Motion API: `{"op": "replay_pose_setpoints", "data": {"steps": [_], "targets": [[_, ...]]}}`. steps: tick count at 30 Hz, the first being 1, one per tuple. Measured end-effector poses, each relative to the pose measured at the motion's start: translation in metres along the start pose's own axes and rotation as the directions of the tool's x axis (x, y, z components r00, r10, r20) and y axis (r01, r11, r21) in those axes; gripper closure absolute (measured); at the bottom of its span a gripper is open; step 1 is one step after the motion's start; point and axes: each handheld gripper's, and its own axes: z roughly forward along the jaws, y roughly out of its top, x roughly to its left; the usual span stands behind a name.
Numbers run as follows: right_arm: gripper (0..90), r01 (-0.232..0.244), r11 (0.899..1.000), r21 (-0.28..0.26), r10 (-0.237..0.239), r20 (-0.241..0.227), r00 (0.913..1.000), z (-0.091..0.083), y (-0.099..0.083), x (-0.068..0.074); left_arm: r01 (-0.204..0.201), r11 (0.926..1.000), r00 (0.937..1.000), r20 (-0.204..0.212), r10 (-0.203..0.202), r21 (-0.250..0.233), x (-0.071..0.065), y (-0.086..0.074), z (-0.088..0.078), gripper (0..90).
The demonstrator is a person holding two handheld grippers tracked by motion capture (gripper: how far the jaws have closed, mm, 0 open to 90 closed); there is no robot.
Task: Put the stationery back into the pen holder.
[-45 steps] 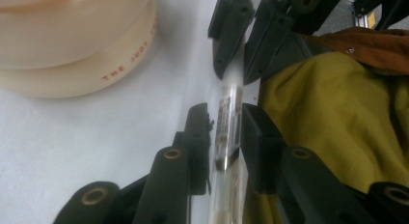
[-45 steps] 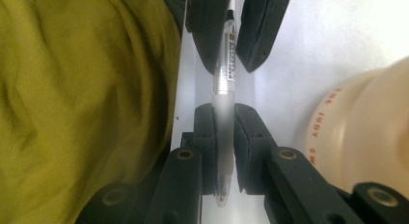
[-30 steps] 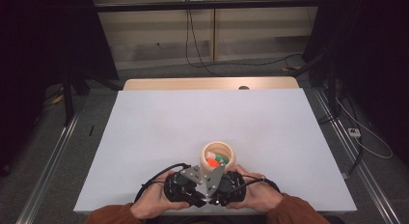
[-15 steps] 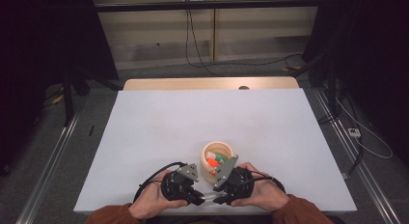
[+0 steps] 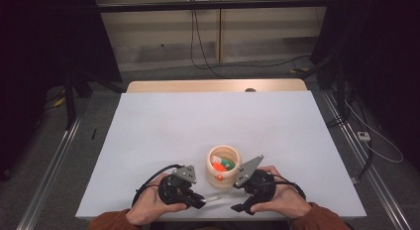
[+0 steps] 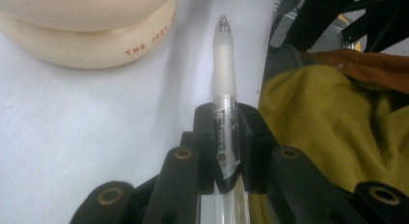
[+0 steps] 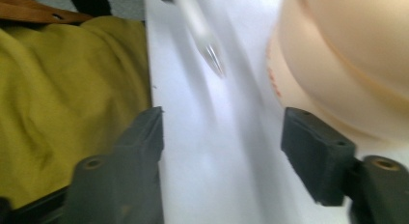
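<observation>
On the white table (image 5: 163, 136), the left gripper (image 6: 226, 137) clamps a light, slippery, stiff pen (image 6: 224, 84) mid-barrel, while the right gripper (image 7: 222, 137), jaws just opening, holds nothing.

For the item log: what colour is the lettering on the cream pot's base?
Orange-red capitals on the cream pot; clearest in the left gripper view.

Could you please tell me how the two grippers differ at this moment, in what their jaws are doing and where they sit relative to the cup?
The left gripper is shut on a clear pen; the right gripper has nothing between its pads, its jaws having just been opening. The left gripper sits nearer-left of the cream cup, apart from it; the right gripper sits close on the cup's right. Both are hand-held near the table's near edge.
</observation>
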Motion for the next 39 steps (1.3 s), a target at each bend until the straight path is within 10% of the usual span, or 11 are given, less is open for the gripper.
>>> {"op": "replay_pose_setpoints", "data": {"steps": [8, 18, 28, 39], "targets": [[17.1, -0.058, 0.998, -0.008, 0.058, 0.043, 0.9974, -0.009, -0.016, -0.006, 0.033, 0.9988, 0.9993, -0.015, -0.034, -0.035, 0.001, -0.013, -0.013, 79.7], [11.4, -0.168, 0.983, -0.069, 0.177, 0.159, 0.9712, -0.019, -0.033, -0.015, 0.066, 0.9873, 0.9962, -0.047, -0.074, -0.144, 0.001, -0.029, -0.039, 79.7], [11.4, -0.329, 0.927, -0.182, 0.371, 0.299, 0.8789, -0.024, -0.053, -0.03, 0.084, 0.9627, 0.9899, -0.089, -0.11, -0.257, 0.006, -0.031, -0.056, 79.7], [7.8, -0.396, 0.856, -0.332, 0.504, 0.366, 0.7822, -0.039, -0.077, -0.034, 0.076, 0.9377, 0.9754, -0.17, -0.141, -0.339, 0.013, -0.03, -0.066, 79.7]]}}
